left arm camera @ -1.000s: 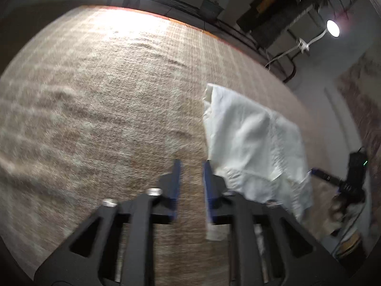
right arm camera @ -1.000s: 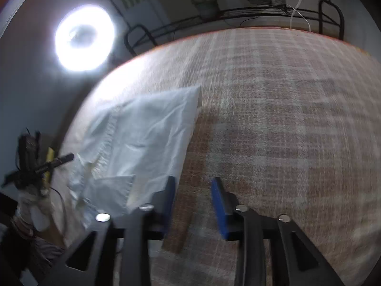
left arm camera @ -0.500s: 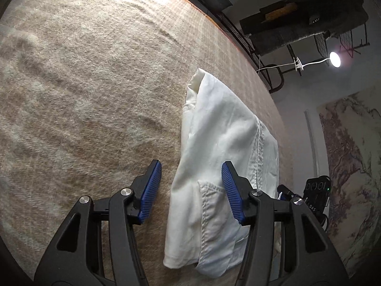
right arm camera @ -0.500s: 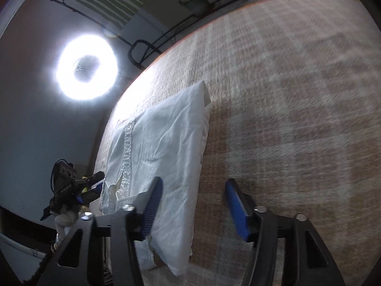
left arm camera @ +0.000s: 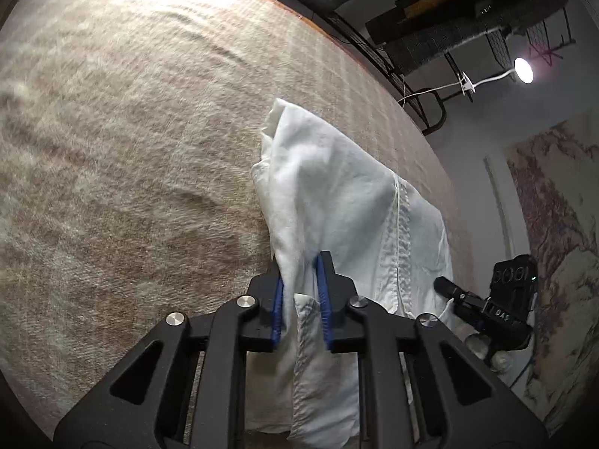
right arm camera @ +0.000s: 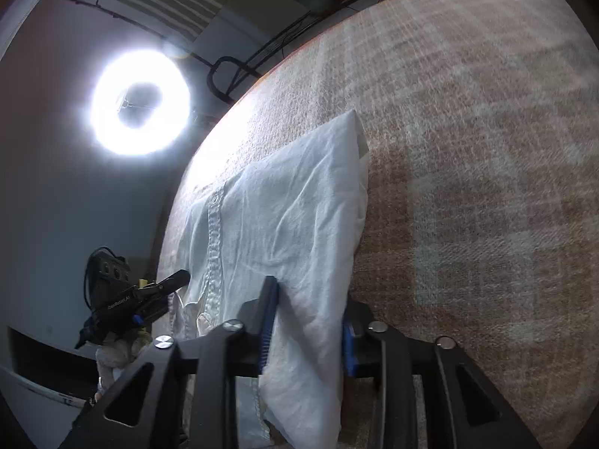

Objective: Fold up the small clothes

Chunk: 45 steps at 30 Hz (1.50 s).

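white shirt: thin creased matt cloth | plaid cover: coarse woven wool-like fabric | left hand-held gripper: matt black plastic, blue pads

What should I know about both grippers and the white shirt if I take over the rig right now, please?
Left gripper: shut on the white shirt, pinching a bunched fold of its edge.
Right gripper: fingers straddle the shirt's folded side edge with a gap between them; not clamped.
The shirt lies partly folded lengthwise on the plaid blanket, button placket up.
Left to do: close the right gripper, then fold the shirt smaller.

Folded white buttoned shirt, rumpled, on plaid blanket
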### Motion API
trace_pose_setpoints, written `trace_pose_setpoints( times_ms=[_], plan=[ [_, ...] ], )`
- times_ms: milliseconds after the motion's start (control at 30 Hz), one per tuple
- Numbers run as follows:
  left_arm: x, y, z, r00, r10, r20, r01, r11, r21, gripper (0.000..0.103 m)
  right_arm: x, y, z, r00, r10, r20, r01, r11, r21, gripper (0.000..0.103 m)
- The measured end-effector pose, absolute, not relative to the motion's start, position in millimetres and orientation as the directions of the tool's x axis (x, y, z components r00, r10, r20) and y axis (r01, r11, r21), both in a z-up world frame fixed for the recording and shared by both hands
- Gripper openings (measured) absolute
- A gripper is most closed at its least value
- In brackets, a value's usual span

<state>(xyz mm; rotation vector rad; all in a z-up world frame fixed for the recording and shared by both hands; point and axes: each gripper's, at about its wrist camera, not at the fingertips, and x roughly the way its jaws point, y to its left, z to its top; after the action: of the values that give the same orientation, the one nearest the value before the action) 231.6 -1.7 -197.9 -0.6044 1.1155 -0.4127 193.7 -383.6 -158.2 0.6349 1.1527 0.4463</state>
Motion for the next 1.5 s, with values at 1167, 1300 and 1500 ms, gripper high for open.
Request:
trace_pose_setpoints(
  times_ms=[1167,1300,1500],
  plan=[
    [221.8,-15.8,-195.4,0.429,-0.563,-0.706,0.026,0.789,-0.613,0.013,195.2,-367.9,-154.6,0.357,0.573,-0.738,-0.025,0.795,0.606,0.03],
    [217.2,-25.8,-179.1,0.458,-0.544,-0.702,0.049,0.805,-0.592,0.009,194.4,-362.5,-143.5,0.374,0.554,-0.744,-0.056,0.814,0.578,0.016],
    [208.5,-43.9,-145.2,0.492,-0.556,-0.669,0.13,0.807,-0.575,0.008,187.3,-354.1,-113.5,0.418,0.491,-0.764,-0.109,0.862,0.495,0.013]
  ],
)
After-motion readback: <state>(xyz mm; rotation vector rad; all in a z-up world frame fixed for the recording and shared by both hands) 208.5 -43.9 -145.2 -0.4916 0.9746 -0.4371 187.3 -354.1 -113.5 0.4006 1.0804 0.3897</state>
